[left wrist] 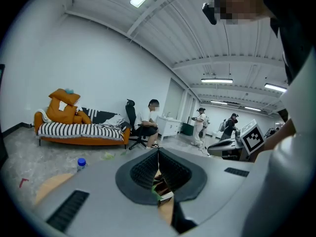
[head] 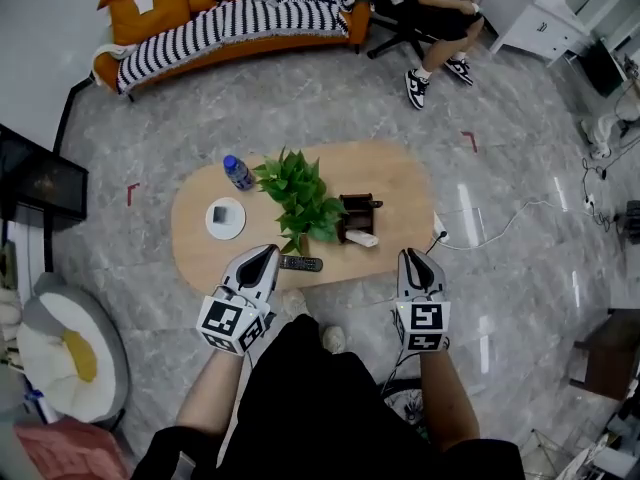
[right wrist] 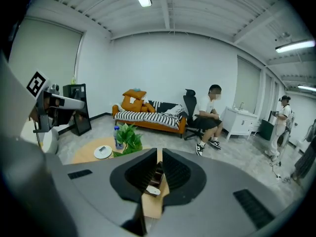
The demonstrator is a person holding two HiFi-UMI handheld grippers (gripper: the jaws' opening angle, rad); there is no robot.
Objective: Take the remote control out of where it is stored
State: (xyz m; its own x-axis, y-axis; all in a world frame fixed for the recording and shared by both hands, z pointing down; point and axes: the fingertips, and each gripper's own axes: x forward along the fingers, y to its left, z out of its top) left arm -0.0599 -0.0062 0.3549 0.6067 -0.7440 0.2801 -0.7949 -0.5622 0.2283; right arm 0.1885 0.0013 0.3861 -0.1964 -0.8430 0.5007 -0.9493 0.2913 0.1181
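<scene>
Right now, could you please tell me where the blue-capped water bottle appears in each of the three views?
Head view: the water bottle stands at the table's far edge, left of the plant.
Left gripper view: lower left, below the sofa.
Right gripper view: left of centre, just left of the plant.
Shared landmark: the striped sofa beyond the bottle.

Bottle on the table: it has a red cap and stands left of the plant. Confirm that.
Not quite: the cap is blue, not red. The head view shows the bottle standing on the table, left of the plant.
</scene>
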